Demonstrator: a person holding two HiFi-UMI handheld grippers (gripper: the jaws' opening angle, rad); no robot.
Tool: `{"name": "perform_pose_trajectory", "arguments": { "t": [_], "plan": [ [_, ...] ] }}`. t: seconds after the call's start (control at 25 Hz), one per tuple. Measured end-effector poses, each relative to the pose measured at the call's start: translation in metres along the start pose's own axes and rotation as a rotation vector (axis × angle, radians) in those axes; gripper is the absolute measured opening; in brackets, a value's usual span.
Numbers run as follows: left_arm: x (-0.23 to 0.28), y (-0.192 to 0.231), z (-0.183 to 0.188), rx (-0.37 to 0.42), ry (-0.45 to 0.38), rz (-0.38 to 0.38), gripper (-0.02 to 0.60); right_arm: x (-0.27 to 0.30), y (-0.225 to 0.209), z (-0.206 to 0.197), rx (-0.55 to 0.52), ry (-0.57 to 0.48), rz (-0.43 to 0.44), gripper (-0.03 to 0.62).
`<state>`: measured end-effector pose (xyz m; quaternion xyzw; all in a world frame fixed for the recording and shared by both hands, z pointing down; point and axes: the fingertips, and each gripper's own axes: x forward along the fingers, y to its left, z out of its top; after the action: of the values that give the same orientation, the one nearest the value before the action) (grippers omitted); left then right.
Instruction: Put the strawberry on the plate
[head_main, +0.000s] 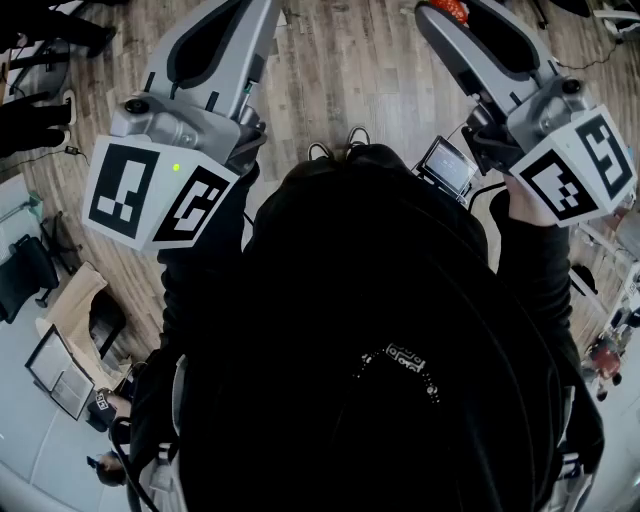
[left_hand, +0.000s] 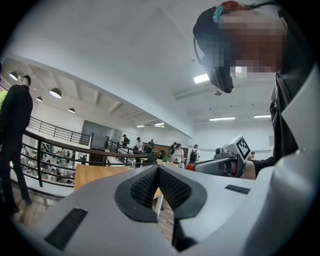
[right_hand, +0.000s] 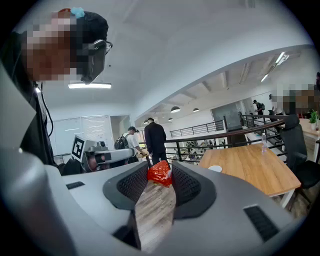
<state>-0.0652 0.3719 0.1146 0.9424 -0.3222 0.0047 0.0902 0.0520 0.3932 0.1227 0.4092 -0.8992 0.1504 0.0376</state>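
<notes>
The red strawberry (right_hand: 161, 173) sits between the black pads at the tips of my right gripper (right_hand: 161, 176), which is shut on it and held up in the air. From the head view the strawberry (head_main: 447, 8) shows at the top edge, at the end of the right gripper (head_main: 445, 12). My left gripper (left_hand: 158, 169) is shut with its tips together and nothing between them. Each gripper appears in the other's view, held out level: the right one, strawberry (left_hand: 191, 167) at its tip, and the left one's marker cube (right_hand: 78, 147). I see no plate.
A wooden table (right_hand: 250, 167) with a small white object (right_hand: 215, 168) and a bottle (right_hand: 263, 142) stands to the right, an office chair (right_hand: 296, 145) beside it. Behind it runs a black railing (right_hand: 220, 137). People stand nearby (right_hand: 155, 142). Wooden floor (head_main: 340, 70) lies below.
</notes>
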Motion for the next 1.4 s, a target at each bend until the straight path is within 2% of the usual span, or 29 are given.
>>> {"name": "perform_pose_trajectory", "arguments": {
  "t": [0.36, 0.72, 1.0, 1.4],
  "plan": [
    [0.002, -0.013, 0.007, 0.006, -0.017, -0.025, -0.002, -0.013, -0.002, 0.007, 0.014, -0.032, -0.019, 0.158],
    [0.024, -0.019, -0.01, -0.012, 0.033, -0.068, -0.002, -0.011, -0.02, -0.011, 0.078, -0.012, 0.007, 0.158],
    [0.019, -0.037, 0.006, 0.018, 0.026, -0.108, 0.0, -0.024, -0.014, 0.003, 0.058, -0.033, 0.011, 0.158],
    [0.052, -0.084, -0.002, 0.069, 0.035, -0.155, 0.0, -0.074, -0.041, -0.006, 0.058, -0.085, -0.005, 0.158]
  ]
}}
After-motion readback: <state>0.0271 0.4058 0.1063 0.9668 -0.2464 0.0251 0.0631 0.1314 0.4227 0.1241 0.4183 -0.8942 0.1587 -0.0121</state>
